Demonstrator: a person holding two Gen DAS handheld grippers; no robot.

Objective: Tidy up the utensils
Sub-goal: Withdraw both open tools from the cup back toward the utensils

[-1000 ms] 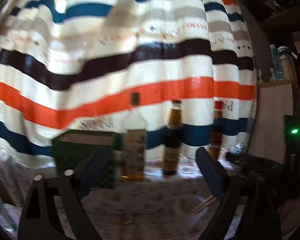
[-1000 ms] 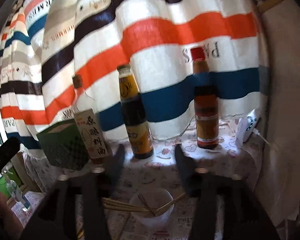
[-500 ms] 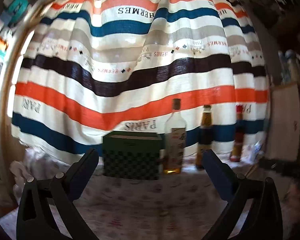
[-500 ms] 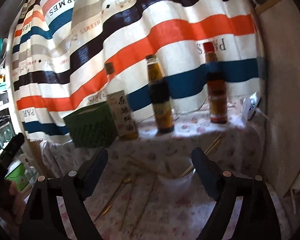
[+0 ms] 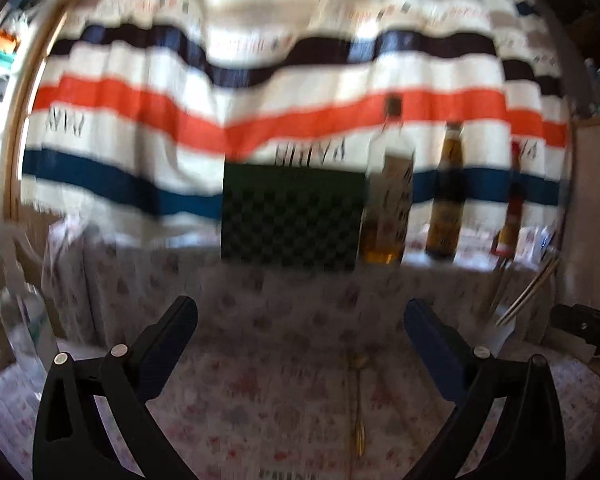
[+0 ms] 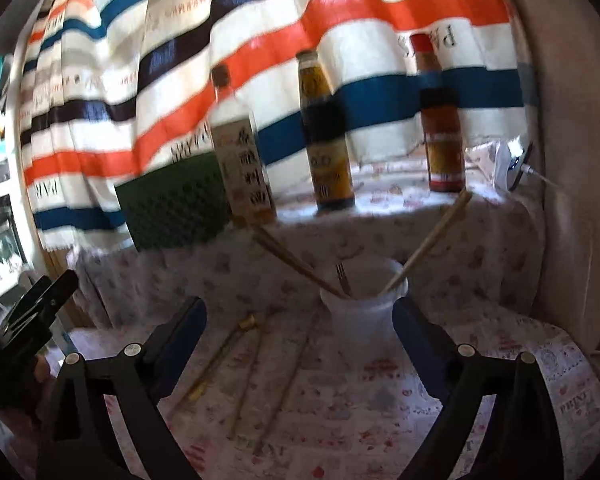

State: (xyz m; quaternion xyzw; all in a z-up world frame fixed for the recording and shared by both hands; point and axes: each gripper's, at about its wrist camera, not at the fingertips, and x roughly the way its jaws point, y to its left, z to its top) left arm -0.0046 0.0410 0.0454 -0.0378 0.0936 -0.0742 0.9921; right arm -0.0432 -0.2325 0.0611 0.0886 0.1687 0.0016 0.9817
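Here, in the left wrist view, we are holding the left gripper [image 5: 300, 320] over the table [image 5: 260, 344] with its fingers [image 5: 172, 332] spread wide and nothing between them. The picture is blurring, but we are making out a gold spoon [image 5: 358, 400] lying on the cloth just ahead, slightly right of centre. Far behind it a green box [image 5: 292, 220] is standing beside three bottles [image 5: 388, 200]. At the right edge, chopsticks [image 5: 528, 296] are leaning out of a cup we can barely see.

In the right wrist view, we are pointing the right gripper [image 6: 300, 320] at a white cup [image 6: 362, 312] sitting near, just inside the right finger; these fingers [image 6: 180, 336] are also standing apart and empty. The cup is already carrying a fork [image 6: 342, 276] and several chopsticks [image 6: 432, 236] leaning to both sides. On the table left of the cup, the gold spoon [image 6: 220, 356] and two loose chopsticks [image 6: 284, 384] are lying flat.

We are judging the job partly done: some utensils are standing in the cup, while at least three pieces are waiting on the cloth to be picked up and dropped in.
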